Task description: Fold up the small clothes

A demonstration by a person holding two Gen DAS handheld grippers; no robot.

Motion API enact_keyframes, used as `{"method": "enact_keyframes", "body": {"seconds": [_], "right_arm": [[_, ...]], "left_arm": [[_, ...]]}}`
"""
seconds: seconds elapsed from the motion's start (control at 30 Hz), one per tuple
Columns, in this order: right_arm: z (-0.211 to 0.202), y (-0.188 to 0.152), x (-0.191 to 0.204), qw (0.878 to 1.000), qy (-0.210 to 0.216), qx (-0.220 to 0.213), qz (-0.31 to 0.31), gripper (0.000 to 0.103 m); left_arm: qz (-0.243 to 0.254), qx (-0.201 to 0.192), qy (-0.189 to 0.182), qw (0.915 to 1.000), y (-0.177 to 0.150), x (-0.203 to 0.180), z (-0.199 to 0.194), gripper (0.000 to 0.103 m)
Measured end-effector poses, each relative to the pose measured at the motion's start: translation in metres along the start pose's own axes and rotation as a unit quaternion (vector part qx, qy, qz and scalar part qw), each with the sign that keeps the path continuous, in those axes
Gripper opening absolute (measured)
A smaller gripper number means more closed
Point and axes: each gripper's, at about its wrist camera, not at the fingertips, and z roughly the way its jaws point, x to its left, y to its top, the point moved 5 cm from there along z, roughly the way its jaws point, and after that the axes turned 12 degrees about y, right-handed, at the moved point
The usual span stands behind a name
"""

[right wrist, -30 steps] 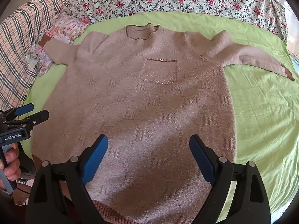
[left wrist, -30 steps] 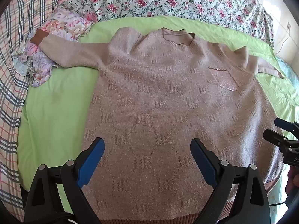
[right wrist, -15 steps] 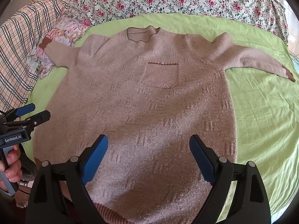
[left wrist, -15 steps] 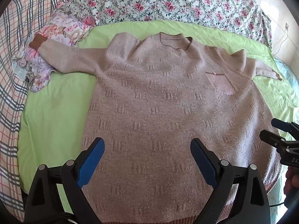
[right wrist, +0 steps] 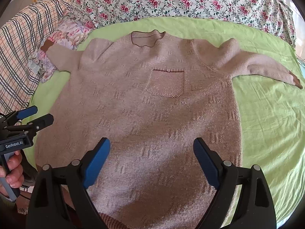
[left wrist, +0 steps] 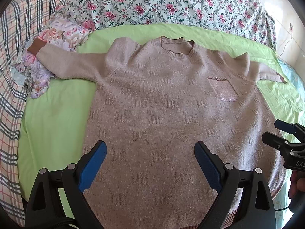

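A beige knitted sweater (left wrist: pixel 162 110) (right wrist: pixel 144 105) lies flat and face up on a green sheet (left wrist: pixel 53 118) (right wrist: pixel 266 124), sleeves spread to both sides, a sparkly chest pocket (right wrist: pixel 166 83) visible. My left gripper (left wrist: pixel 150 152) hovers open above the sweater's lower left part, holding nothing. Above the lower middle of the sweater my right gripper (right wrist: pixel 151 148) is open too and empty. Each gripper also shows at the edge of the other's view: the right gripper (left wrist: pixel 274 131) and the left gripper (right wrist: pixel 38 117), held by a hand (right wrist: pixel 13 169).
A floral quilt (right wrist: pixel 181 2) runs along the far side of the bed. A plaid blanket (left wrist: pixel 11 76) lies at the left, with a crumpled floral cloth (left wrist: pixel 57 43) under the left sleeve's brown cuff (left wrist: pixel 35 46). Bare green sheet lies on both sides of the sweater.
Both grippers have drawn back slightly, so the sweater sits a little lower and farther in both views. Both stay open; the sweater has not moved.
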Motion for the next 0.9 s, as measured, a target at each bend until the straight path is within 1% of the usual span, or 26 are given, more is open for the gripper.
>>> {"method": "enact_keyframes", "body": {"seconds": [0.03, 0.07, 0.17, 0.27, 0.4, 0.43, 0.53, 0.63, 0.7, 0.8, 0.9], "right_arm": [[-0.001, 0.002, 0.000, 1.000, -0.002, -0.012, -0.005, 0.089], [0.000, 0.002, 0.000, 1.000, 0.001, -0.011, -0.003, 0.089], [0.000, 0.004, -0.002, 1.000, 0.009, -0.011, 0.006, 0.089], [-0.002, 0.006, -0.006, 1.000, 0.014, -0.017, 0.014, 0.089], [-0.001, 0.009, -0.018, 1.000, 0.011, -0.014, 0.024, 0.089], [-0.002, 0.010, -0.019, 0.999, 0.022, -0.022, 0.032, 0.089], [-0.002, 0.014, -0.030, 0.999, 0.021, -0.023, 0.037, 0.089], [-0.007, 0.019, -0.048, 0.998, 0.027, -0.034, 0.055, 0.089], [-0.012, 0.023, -0.066, 0.996, 0.025, -0.045, 0.071, 0.089], [-0.022, 0.028, -0.104, 0.993, 0.011, -0.063, 0.101, 0.089], [-0.037, 0.033, -0.153, 0.987, -0.012, -0.084, 0.138, 0.089]], "left_arm": [[-0.001, 0.002, -0.001, 1.0000, 0.001, 0.000, 0.000, 0.094], [0.001, 0.004, 0.000, 1.0000, 0.002, 0.000, 0.001, 0.094], [-0.013, 0.020, -0.019, 0.9995, 0.004, 0.000, 0.005, 0.094], [-0.016, 0.021, -0.024, 0.9994, 0.005, -0.001, 0.006, 0.095], [-0.015, 0.030, -0.029, 0.9990, 0.008, -0.004, 0.013, 0.095], [-0.014, 0.032, -0.030, 0.9989, 0.009, -0.005, 0.014, 0.095], [-0.008, 0.036, -0.026, 0.9990, 0.015, -0.008, 0.020, 0.095], [-0.001, 0.038, -0.017, 0.9991, 0.022, -0.012, 0.028, 0.096], [-0.003, 0.043, -0.019, 0.9989, 0.028, -0.014, 0.033, 0.096], [-0.004, 0.043, -0.024, 0.9988, 0.035, -0.020, 0.038, 0.096], [0.000, 0.040, -0.020, 0.9990, 0.047, -0.026, 0.045, 0.096]]}}
